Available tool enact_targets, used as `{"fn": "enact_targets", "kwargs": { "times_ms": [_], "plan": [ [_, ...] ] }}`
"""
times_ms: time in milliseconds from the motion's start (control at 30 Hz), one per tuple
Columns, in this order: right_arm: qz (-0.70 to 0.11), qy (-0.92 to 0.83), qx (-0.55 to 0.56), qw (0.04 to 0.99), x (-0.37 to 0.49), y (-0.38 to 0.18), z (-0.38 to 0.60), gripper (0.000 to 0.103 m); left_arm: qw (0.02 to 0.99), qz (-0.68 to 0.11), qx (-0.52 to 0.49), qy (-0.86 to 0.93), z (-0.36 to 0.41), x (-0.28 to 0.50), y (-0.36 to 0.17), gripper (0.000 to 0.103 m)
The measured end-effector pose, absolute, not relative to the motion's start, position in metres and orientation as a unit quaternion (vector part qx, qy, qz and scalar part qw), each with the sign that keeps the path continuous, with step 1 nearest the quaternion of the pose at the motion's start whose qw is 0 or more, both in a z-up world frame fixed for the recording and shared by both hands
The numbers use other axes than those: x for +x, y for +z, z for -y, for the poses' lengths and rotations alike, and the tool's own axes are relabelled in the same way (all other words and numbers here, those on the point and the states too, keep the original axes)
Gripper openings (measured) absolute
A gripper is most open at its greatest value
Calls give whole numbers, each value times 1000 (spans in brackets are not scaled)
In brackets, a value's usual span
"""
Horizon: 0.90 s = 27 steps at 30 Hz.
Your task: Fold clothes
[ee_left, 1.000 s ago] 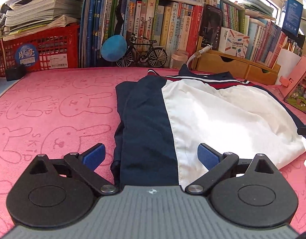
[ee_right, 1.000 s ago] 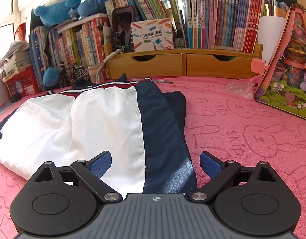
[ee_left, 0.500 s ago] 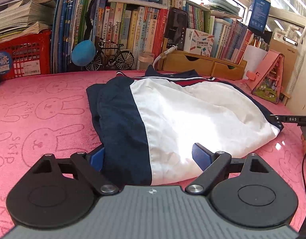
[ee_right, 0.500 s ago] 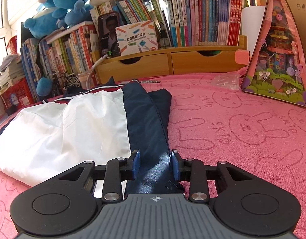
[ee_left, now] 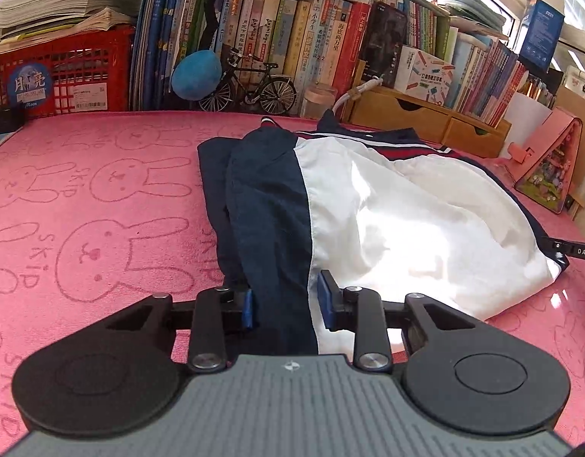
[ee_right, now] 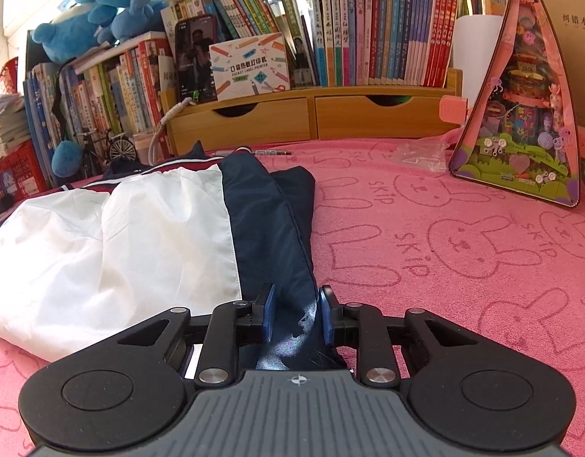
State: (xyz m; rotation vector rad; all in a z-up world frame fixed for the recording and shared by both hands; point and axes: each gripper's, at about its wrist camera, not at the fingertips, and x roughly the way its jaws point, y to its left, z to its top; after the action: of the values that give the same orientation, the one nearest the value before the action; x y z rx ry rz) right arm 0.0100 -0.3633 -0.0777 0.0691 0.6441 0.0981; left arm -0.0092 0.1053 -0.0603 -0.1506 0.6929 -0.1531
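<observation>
Since a second ago both wide-open tongs have been closed, so the near blue edge of the jacket [ee_left: 387, 205] is pinched by the left tongs [ee_left: 286, 301] and squeezed by the still-closing right tongs [ee_right: 297, 314], its puffy white middle spread on the pink bunny mat [ee_left: 87, 198].

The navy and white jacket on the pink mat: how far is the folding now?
Done: the jacket lies flat on the pink rabbit mat, its navy sides apparently folded in. In hand: the left gripper is shut on the near navy edge; the right gripper is closing on the other near corner, with the fabric between its pads. Left: probably lifting this edge and folding it toward the collar.
</observation>
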Motion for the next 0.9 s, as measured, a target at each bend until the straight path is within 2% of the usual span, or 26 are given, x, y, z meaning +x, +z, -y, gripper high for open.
{"fn": "enact_targets", "kwargs": {
  "times_ms": [133,200,233,300,333,367,400,467,533,567,600,700,767,900],
  "plan": [
    [-324,41,57,944,9,-80,376,25,931,-354,-30,-80,-112,-28,-64,13],
    [-324,32,34,945,6,-78,371,26,932,-355,3,-76,-106,-36,-63,14],
    [-324,25,18,945,5,-77,367,27,932,-355,7,-73,-107,-40,-62,15],
    [-325,6,-1,946,0,-72,363,37,933,-354,1,-69,-112,-49,-60,19],
    [-322,-9,-8,947,-3,-69,362,40,932,-355,-7,-66,-117,-54,-59,23],
    [-315,-27,-16,949,-7,-64,362,49,933,-357,-15,-54,-123,-58,-57,33],
    [-302,-33,-23,952,-10,-58,360,58,933,-358,-21,-39,-129,-63,-54,34],
    [-275,-40,-36,960,-17,-46,356,67,938,-346,-15,-11,-135,-65,-45,37],
    [-259,0,-42,965,-18,-33,338,76,945,-327,-9,5,-135,-64,-33,55],
    [-256,22,-47,965,-17,-27,326,79,949,-314,-9,3,-131,-61,-26,68],
    [-252,49,-57,965,-15,-22,308,79,954,-300,-8,-7,-124,-57,-19,74],
    [-248,115,-77,959,-7,-18,258,79,960,-274,25,-55,-82,-34,-7,81],
    [-256,140,-83,953,2,-25,234,79,958,-270,69,-76,-44,-11,-9,92],
    [-298,150,-97,938,14,-49,208,79,942,-282,150,-103,26,42,-27,93]
  ]
}}
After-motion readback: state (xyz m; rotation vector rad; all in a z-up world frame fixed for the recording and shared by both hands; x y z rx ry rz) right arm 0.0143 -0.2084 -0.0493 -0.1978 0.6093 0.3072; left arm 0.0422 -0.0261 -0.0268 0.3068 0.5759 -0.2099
